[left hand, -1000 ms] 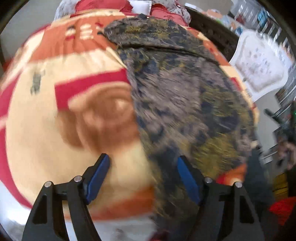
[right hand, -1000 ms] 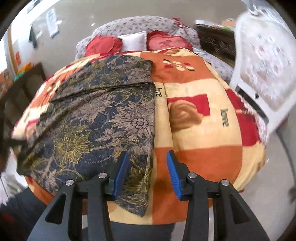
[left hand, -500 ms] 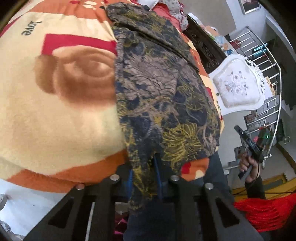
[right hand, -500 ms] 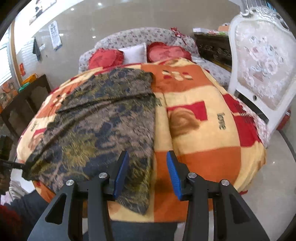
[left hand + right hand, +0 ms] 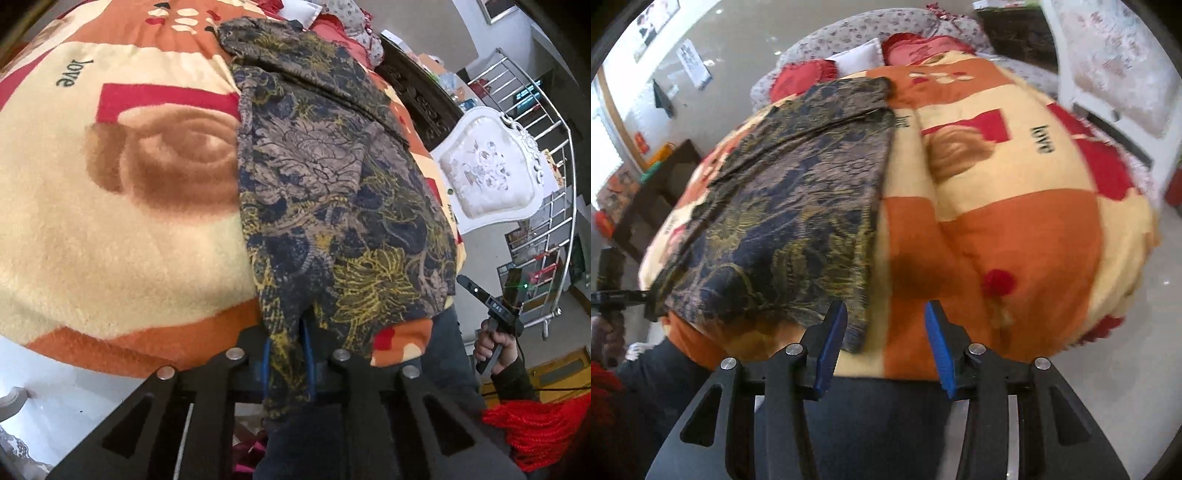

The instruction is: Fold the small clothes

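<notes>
Left tongs (image 5: pixel 288 363) clenched on the near hem of the dark floral garment (image 5: pixel 332 192), blue pads pressed together with a fold of the patterned cloth pinched between them and hanging down over the black frame. Right tongs (image 5: pixel 884 345) released, blue pads well apart, nothing between them, hovering just off the near edge of the bed (image 5: pixel 1015 258) beside the garment's near corner; left pad of that pair close to the corner, whether touching it cannot be told.

Garment spread lengthwise on the blanket (image 5: pixel 110 229), running from the near edge of the bed toward the headboard end. In the right wrist view (image 5: pixel 798 206), lying on the left half of the bed, long straight edge along the middle, near corner draped slightly over the bed's near edge. Far end folded over in a band near the pillows. Navy, tan and yellow flower print; a raised bump in the cloth near the near-left corner.

Blanket in orange, cream and red blocks, with a brown rose motif and the word "love". Red heart-shaped cushions (image 5: pixel 805 75) and a white pillow (image 5: pixel 858 55) at the head of the bed. White upholstered chair (image 5: pixel 491 173) beside the bed, metal railing behind it. Right hand (image 5: pixel 496 347) gripping its handle visible at the right edge of the left wrist view.
</notes>
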A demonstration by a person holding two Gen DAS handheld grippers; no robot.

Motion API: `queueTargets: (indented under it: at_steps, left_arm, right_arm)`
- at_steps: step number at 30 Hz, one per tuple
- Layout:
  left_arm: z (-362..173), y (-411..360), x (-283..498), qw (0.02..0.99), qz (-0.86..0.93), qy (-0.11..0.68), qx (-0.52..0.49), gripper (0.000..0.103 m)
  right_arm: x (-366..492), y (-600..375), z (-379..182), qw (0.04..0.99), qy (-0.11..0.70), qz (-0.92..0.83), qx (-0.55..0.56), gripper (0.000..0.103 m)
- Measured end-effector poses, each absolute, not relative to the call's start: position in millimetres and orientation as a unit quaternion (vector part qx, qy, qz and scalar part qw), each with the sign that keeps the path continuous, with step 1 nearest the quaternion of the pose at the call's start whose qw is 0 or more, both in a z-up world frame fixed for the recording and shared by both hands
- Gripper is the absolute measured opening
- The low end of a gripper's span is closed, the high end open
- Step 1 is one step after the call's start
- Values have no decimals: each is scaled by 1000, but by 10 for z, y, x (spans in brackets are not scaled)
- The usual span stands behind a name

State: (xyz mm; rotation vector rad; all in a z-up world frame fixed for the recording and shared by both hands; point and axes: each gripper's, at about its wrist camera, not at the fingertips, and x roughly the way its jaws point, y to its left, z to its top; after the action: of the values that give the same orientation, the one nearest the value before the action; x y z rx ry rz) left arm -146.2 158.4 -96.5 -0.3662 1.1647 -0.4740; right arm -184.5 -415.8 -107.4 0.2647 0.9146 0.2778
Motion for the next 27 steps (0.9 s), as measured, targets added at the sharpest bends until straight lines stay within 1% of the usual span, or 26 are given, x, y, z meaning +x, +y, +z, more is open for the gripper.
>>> queueTargets:
  at_steps: [1, 5, 6, 7, 8, 9, 10, 14, 23, 27]
  left_arm:
    - [-972, 1581, -1459, 794, -218, 541, -173, 17]
    - [-970, 1556, -1444, 799, -205, 537, -177, 17]
    - [-967, 1550, -1444, 801, -202, 536, -175, 17]
    - [-963, 1540, -1448, 802, -197, 537, -171, 13]
    - [-955, 1537, -1457, 802, -196, 538, -168, 6]
    - [-936, 1533, -1469, 804, -194, 537, -167, 5]
    - [-890, 1547, -1493, 809, -189, 531, -168, 4]
    - [-703, 1625, -1577, 815, -200, 511, -185, 3]
    - [-115, 1926, -1909, 827, -242, 453, -229, 2]
    - [156, 2089, -2130, 823, -282, 435, -234, 3]
  right_arm:
    - [-1825, -4144, -1102, 878, 439, 141, 133, 60]
    - [-1666, -4094, -1310, 863, 460, 151, 145, 60]
    - [-1651, -4084, -1349, 859, 464, 157, 148, 54]
    - [-1647, -4059, -1372, 856, 468, 164, 146, 45]
    - [-1651, -4028, -1382, 854, 471, 171, 139, 40]
    - [-1669, -4003, -1361, 854, 468, 184, 134, 27]
    - [-1693, -3990, -1325, 855, 465, 191, 131, 21]
    - [-1875, -4041, -990, 868, 432, 207, 127, 20]
    - [-2415, -4238, 56, 893, 334, 270, 135, 20]
    - [-2590, -4291, 316, 897, 314, 279, 139, 20]
